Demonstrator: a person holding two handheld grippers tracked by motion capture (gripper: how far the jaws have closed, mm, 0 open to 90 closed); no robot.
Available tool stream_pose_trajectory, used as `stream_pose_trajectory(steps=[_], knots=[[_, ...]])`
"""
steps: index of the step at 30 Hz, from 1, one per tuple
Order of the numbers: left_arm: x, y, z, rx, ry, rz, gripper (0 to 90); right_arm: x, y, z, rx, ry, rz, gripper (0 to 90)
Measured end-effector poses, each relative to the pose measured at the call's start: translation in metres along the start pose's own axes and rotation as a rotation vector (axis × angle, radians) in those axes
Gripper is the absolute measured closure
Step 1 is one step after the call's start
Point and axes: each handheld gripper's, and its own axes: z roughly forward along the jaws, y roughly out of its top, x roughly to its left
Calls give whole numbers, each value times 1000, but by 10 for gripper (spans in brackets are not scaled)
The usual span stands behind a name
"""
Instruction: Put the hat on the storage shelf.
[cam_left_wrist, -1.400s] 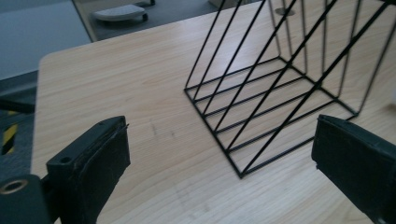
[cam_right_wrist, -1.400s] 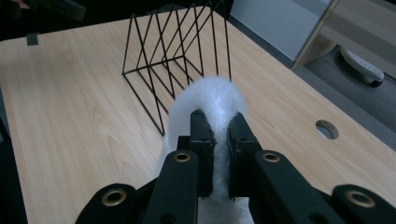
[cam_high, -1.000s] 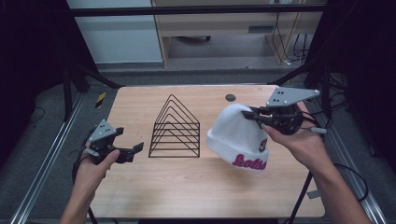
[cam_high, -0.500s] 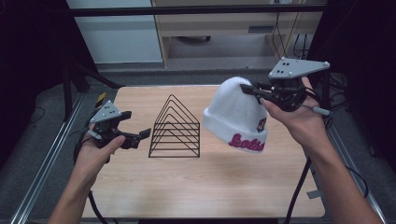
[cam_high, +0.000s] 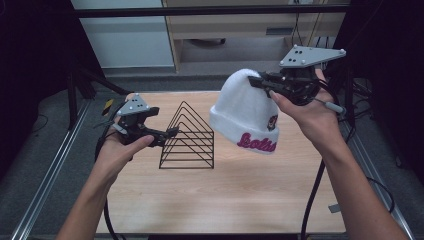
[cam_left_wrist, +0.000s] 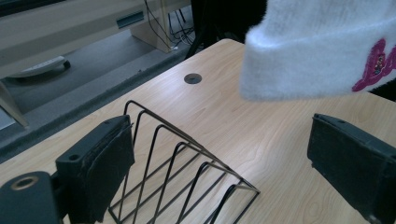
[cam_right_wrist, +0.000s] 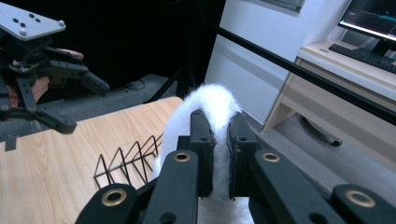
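Observation:
A white knit beanie with pink lettering on its cuff hangs in the air above the table's right half. My right gripper is shut on the beanie's crown; in the right gripper view the white fabric is pinched between the two jaws. A black wire rack of triangular dividers stands on the wooden table left of centre. My left gripper is open, held just left of the rack, with nothing between its jaws. The beanie's cuff hangs beyond the rack in the left gripper view.
A small dark round grommet sits in the tabletop near its far edge. Beyond the table stand a low wooden shelf unit and black frame poles. A monitor and keyboard sit on a desk in the right gripper view.
My right gripper has lifted the beanie off the table and carried it up and toward the rack. My left gripper has risen and moved closer to the rack's left side.

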Motion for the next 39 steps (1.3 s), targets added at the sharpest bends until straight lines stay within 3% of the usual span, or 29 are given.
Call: stream_pose_trajectory(steps=[3, 7, 20, 25, 30, 34, 38, 39], knots=[[-4, 3, 4, 4, -9, 16, 91, 2, 4, 4, -5, 8, -2, 837], [-6, 5, 11, 2, -15, 9, 136, 5, 8, 12, -10, 23, 6, 837], [-12, 6, 35, 40, -58, 52, 145, 21, 21, 30, -53, 79, 14, 837], [-9, 7, 41, 41, -67, 17, 165, 30, 29, 38, -62, 98, 2, 836], [-8, 7, 44, 58, -65, 8, 191, 37, 33, 47, -69, 119, 2, 836], [-7, 7, 42, 58, -66, 3, 320, 43, 36, 54, -68, 135, -3, 836], [-5, 8, 38, 51, -60, -5, 618, 47, 38, 57, -67, 139, -14, 836], [-4, 8, 37, 50, -62, -6, 618, 47, 38, 57, -67, 139, -14, 836]])
